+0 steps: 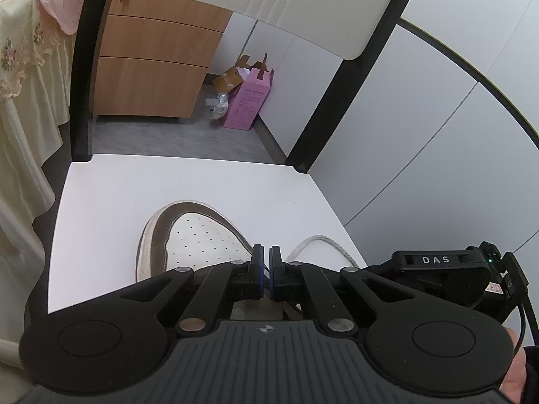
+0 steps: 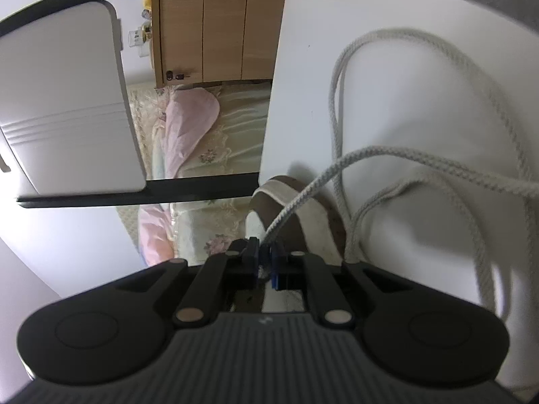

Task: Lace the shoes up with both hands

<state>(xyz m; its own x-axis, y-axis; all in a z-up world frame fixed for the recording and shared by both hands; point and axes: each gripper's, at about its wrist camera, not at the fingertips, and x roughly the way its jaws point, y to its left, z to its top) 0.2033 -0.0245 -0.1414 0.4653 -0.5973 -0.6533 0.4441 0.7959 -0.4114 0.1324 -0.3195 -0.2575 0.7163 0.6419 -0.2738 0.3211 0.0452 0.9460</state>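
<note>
The right gripper [image 2: 266,262] is clamped on the shoelace [image 2: 337,165] beside the shoe [image 1: 188,235]; the left gripper [image 1: 266,269] is closed, holding nothing visible. This looks mid-lacing, so the next move likely calls for drawing the lace taut.

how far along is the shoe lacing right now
Done: little that shows. The shoe sits on the white chair seat, its eyelets hidden behind the claws. In hand: the right claw is shut on a strand of the shoelace; the left claw is shut, with nothing clearly visible between its pads. Left: long slack loops lie loose on the seat, so tightening and tying remain.
</note>
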